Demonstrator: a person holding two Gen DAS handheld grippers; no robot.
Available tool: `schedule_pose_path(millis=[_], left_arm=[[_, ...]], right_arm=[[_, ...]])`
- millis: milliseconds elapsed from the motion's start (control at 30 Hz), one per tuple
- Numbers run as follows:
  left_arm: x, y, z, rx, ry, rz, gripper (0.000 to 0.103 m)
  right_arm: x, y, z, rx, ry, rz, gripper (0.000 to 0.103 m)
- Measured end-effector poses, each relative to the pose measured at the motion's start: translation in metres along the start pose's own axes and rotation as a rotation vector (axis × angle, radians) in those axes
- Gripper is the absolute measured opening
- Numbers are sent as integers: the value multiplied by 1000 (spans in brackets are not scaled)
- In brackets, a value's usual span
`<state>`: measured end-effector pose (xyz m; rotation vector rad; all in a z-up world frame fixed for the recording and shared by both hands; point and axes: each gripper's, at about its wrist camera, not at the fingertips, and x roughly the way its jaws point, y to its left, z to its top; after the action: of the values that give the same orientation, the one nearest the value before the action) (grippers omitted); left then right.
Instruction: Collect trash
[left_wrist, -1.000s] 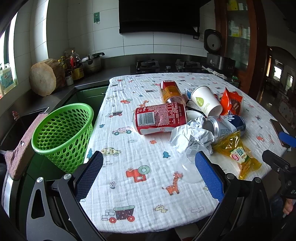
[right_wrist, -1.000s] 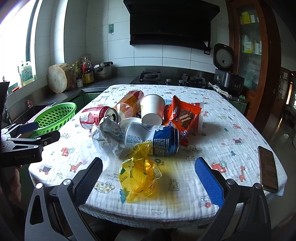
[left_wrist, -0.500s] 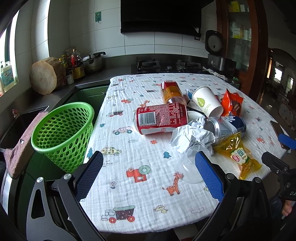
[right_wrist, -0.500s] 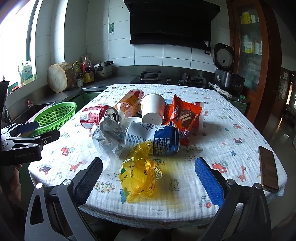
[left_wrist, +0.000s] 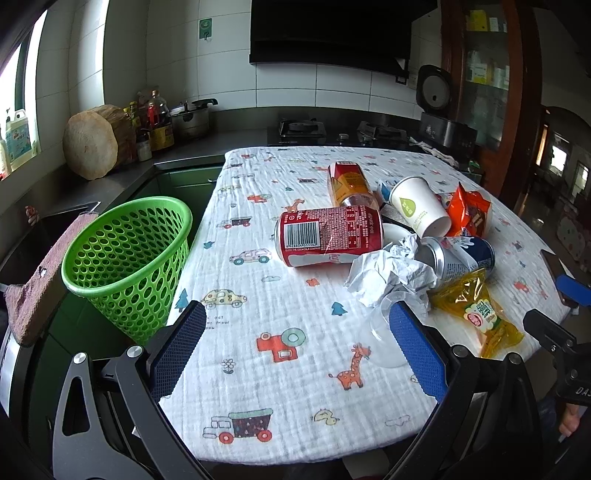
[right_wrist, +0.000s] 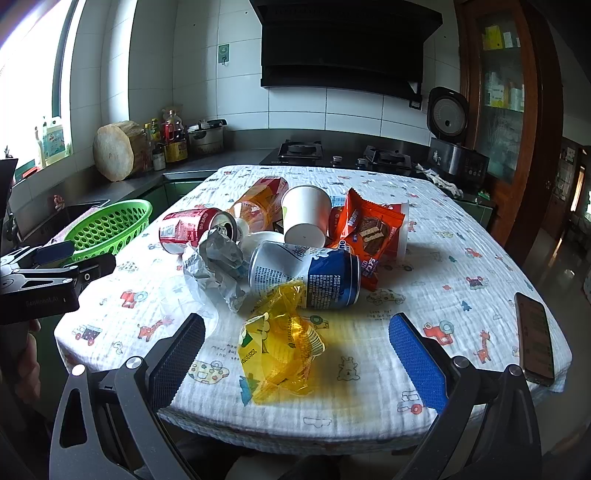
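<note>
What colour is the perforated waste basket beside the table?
Bright green basket, shown best in the left wrist view.

Table (right_wrist: 461, 258) under a printed cloth (right_wrist: 369, 413); on it lie cans (right_wrist: 306, 275), a cup (right_wrist: 306, 214), wrappers (right_wrist: 280, 343), crumpled paper (right_wrist: 216, 266); a phone (right_wrist: 533, 338) apart.

We locate the trash heap on the table (left_wrist: 258, 369) at 1 o'clock: crumpled paper (left_wrist: 388, 269) lies before the cola can (left_wrist: 328, 236), the paper cup (left_wrist: 419, 210) behind both. The basket (left_wrist: 125, 258) stands off the table edge at 10 o'clock.
</note>
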<state>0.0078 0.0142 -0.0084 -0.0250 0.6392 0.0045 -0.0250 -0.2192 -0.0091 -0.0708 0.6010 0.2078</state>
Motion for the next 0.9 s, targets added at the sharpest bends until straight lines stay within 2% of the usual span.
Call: schedule_pose_path(millis=[900], left_arm=[[3, 9, -1, -41, 14, -45, 98]], right_arm=[[10, -3, -6, -6, 29, 11, 96]])
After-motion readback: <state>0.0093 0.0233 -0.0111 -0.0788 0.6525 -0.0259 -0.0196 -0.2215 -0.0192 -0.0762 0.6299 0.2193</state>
